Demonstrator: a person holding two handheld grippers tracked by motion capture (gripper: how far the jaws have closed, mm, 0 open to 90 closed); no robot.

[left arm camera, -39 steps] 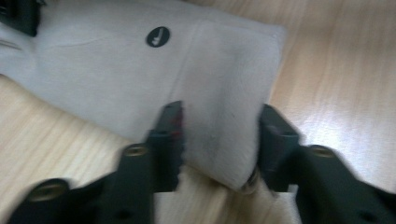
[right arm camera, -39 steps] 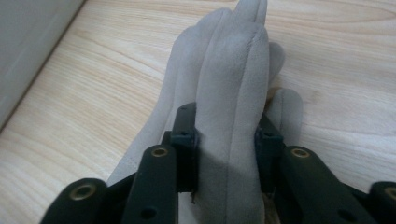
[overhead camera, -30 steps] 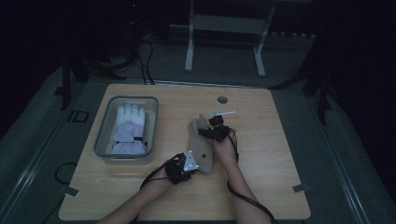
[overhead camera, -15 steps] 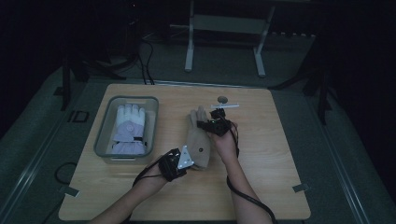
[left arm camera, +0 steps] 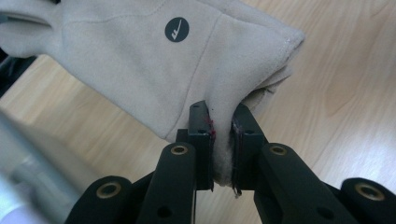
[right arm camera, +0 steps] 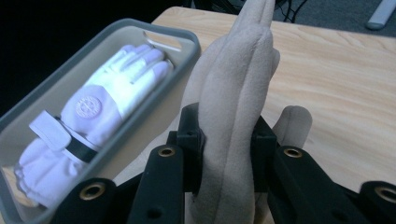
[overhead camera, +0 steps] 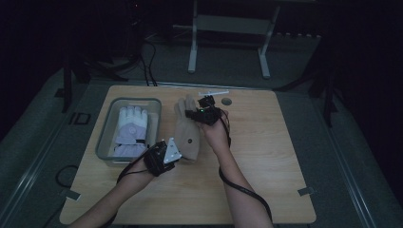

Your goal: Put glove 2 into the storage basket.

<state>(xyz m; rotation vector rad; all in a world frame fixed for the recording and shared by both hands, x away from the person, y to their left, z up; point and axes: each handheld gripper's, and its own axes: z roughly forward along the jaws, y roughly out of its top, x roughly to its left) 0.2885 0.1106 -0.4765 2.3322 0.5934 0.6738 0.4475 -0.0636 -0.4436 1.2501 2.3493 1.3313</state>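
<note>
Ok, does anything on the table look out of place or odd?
Nothing damaged or spilled. The beige suede glove is off the table, pinched at its cuff by the left tongs and at its fingers by the right tongs; the white glove lies flat in the grey bin.

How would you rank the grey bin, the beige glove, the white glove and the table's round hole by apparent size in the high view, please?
1. Grey bin
2. Beige glove and white glove: look alike, the white one partly hidden by the bin wall, so unranked
3. Round hole
</note>
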